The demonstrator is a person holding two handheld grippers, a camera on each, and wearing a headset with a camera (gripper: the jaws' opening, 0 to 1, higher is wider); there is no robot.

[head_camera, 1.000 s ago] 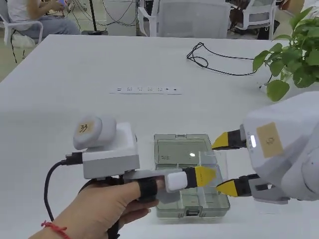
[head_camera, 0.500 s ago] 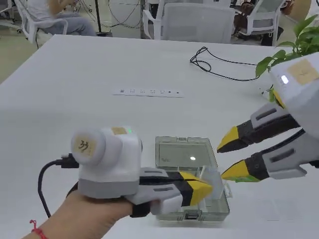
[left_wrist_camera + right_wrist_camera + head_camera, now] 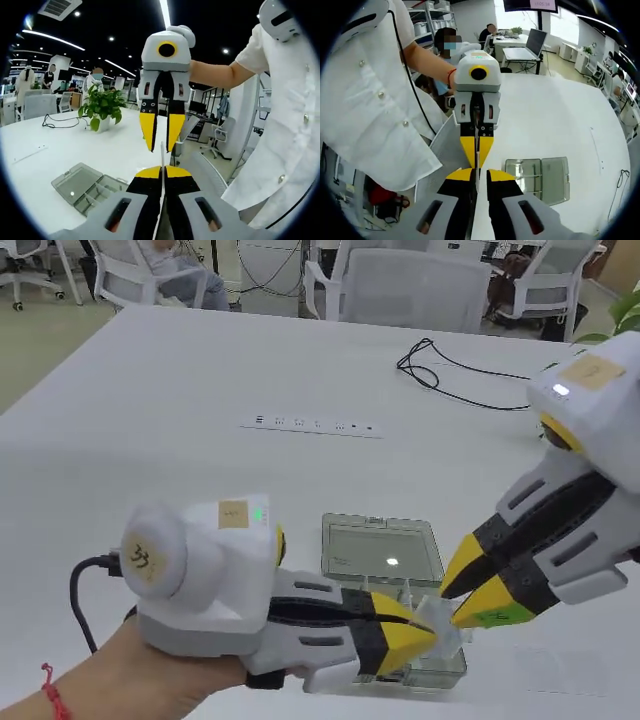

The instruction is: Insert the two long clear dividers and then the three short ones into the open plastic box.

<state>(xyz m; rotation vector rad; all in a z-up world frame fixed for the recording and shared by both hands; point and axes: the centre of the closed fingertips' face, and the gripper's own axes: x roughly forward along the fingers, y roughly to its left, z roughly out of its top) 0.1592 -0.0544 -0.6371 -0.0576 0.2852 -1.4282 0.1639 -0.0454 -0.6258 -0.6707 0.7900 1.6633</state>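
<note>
**An open-plan office**

A wide white tabletop carries a flat white power strip and a looped black cable. Grey mesh-backed swivel chairs stand along its far edge, and a leafy green potted plant sits at its far right. Beyond are more desks, an open laptop, long ceiling strip lights and other people.

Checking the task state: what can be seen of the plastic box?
Translucent grey plastic box, rectangular, lies open on the white table, lid flat beside the base, whose inside shows partitions. The left hand-held gripper and right hand-held gripper, meeting at a clear divider, cover its near end in the head view.
</note>
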